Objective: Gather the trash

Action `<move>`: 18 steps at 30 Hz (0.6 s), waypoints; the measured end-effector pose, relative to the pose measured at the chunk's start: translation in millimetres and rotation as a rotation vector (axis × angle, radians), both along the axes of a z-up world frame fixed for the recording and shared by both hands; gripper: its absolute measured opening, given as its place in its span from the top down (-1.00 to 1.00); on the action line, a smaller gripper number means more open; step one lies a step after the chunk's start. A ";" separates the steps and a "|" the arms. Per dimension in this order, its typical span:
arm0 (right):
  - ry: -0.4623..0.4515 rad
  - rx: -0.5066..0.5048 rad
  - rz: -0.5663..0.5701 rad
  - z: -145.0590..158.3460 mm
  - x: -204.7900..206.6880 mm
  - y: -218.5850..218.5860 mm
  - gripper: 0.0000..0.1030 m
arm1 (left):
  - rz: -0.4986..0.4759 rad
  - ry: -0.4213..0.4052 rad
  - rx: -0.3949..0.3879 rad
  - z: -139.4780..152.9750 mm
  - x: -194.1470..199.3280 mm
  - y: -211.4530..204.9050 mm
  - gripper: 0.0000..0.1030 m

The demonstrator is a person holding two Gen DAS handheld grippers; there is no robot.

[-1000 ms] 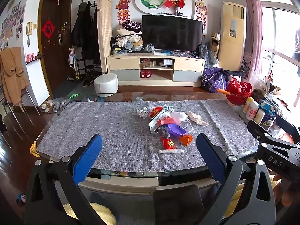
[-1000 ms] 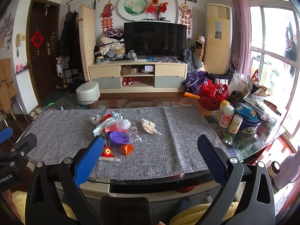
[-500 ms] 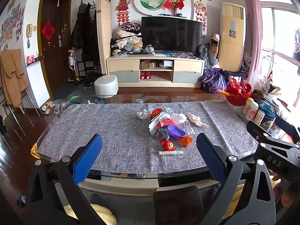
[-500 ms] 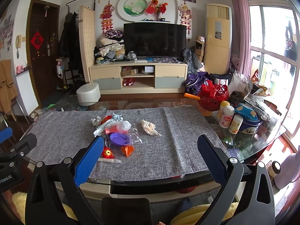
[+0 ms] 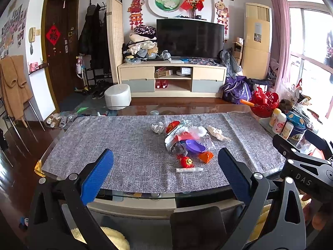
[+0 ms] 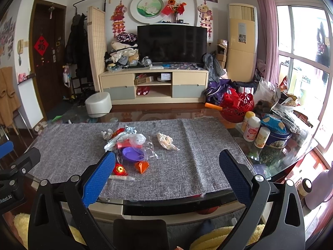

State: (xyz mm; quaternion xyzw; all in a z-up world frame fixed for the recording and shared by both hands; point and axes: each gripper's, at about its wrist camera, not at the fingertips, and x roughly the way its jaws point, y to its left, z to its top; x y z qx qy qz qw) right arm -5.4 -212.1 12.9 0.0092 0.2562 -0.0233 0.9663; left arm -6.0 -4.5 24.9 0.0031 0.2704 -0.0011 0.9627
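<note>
A heap of trash lies mid-table on the grey cloth (image 5: 116, 150): a purple dish (image 5: 194, 145) (image 6: 132, 153), clear plastic wrap (image 6: 135, 139), a red round piece (image 5: 186, 161) (image 6: 120, 169), an orange wedge (image 5: 206, 156) (image 6: 142, 166), a white tube (image 5: 189, 169) (image 6: 121, 178), and crumpled paper wads (image 5: 157, 127) (image 5: 217, 133) (image 6: 165, 140). My left gripper (image 5: 165, 173) is open and empty, over the table's near edge. My right gripper (image 6: 166, 175) is open and empty, likewise short of the heap. Each gripper's body shows at the other view's edge.
At the table's right end stand bottles (image 6: 251, 128), a blue tin (image 6: 276, 136), a red basket (image 6: 237, 107) and bags. Beyond the table are a white stool (image 5: 117, 95) and a TV cabinet (image 5: 172, 79). A chair with a coat (image 5: 12, 87) stands left.
Both views have shifted slightly, with the table sitting a little lower in frame. Both grippers stay open. The trash has not moved.
</note>
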 end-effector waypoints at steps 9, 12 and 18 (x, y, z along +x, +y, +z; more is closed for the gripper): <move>0.001 0.004 0.002 -1.6 -0.6 -1.4 -0.94 | 0.003 -0.001 0.000 -0.3 -0.8 -1.0 -0.84; 0.001 0.007 0.002 -2.9 0.6 -0.1 -0.94 | 0.004 0.000 -0.001 -1.1 -1.6 -0.7 -0.84; -0.009 0.024 -0.001 -4.0 0.9 0.2 -0.94 | 0.011 -0.001 -0.001 -3.1 -2.0 2.0 -0.84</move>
